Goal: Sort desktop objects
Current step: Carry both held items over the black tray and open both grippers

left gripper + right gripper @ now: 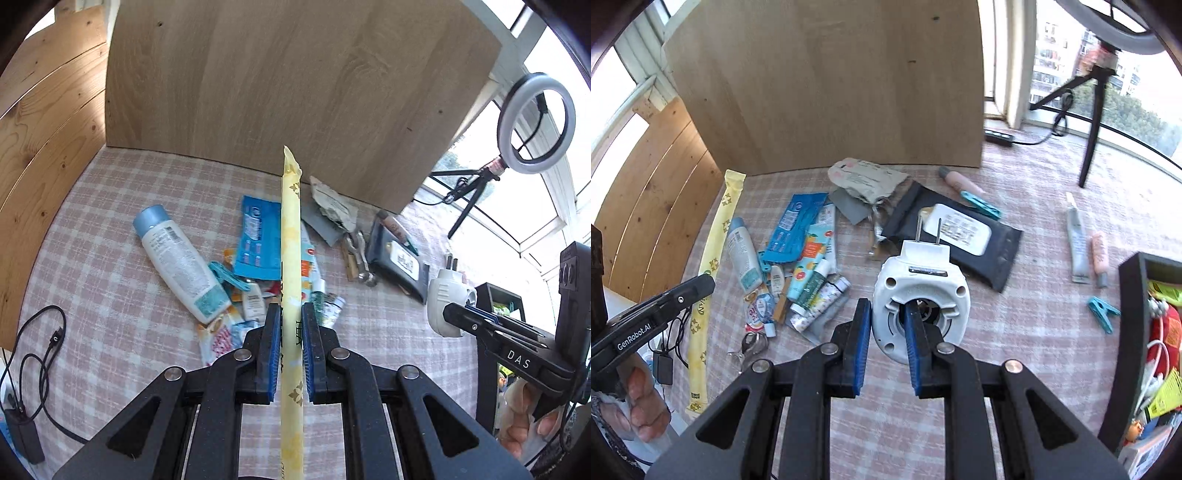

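Left gripper (290,317): clamped on one long yellow packet (291,229)
Right gripper (884,314): gripping one white plug-in device (919,288)
Teal clothespins (1102,314): three
Black wipes pack (960,232): one

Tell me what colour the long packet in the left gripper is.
Pale yellow with small gold flower-like motifs: the long packet, clearest in the left wrist view.

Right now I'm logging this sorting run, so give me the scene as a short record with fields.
left gripper: shut on the long yellow packet, lifted above the table
right gripper: shut on the white plug-in device, one finger inside its round opening
pile: white bottle, blue pouch, small tubes
black wipes pack: flat on the checked tablecloth
black bin: right edge, holding items
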Available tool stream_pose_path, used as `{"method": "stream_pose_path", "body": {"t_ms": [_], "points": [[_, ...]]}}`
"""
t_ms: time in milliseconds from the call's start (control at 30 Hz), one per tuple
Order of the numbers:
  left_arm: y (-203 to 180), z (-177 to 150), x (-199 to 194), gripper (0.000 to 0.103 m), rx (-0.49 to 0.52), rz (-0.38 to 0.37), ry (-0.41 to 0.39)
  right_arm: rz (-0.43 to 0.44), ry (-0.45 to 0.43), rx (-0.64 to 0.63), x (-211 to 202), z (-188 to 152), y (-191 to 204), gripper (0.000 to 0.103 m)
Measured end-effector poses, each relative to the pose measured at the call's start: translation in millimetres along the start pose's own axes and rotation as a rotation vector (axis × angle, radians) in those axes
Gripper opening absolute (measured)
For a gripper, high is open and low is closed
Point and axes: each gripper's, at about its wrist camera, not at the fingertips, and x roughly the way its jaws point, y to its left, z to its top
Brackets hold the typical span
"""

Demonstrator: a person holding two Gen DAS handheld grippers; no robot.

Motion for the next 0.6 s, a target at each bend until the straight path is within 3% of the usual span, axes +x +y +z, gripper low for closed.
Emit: {"method": "stream_pose_path", "body": {"t_ms": [200,600], "points": [[-86,-17,9,0.01,0.123,-0.071,0.031,-0.066,-0.039,0.103,-45,-26,-86,0.018],[-262,-62,47,0.01,0.172,-0.197,0.052,-0.155,-0.059,0.177,-115,-72,-247,0.018]]}}
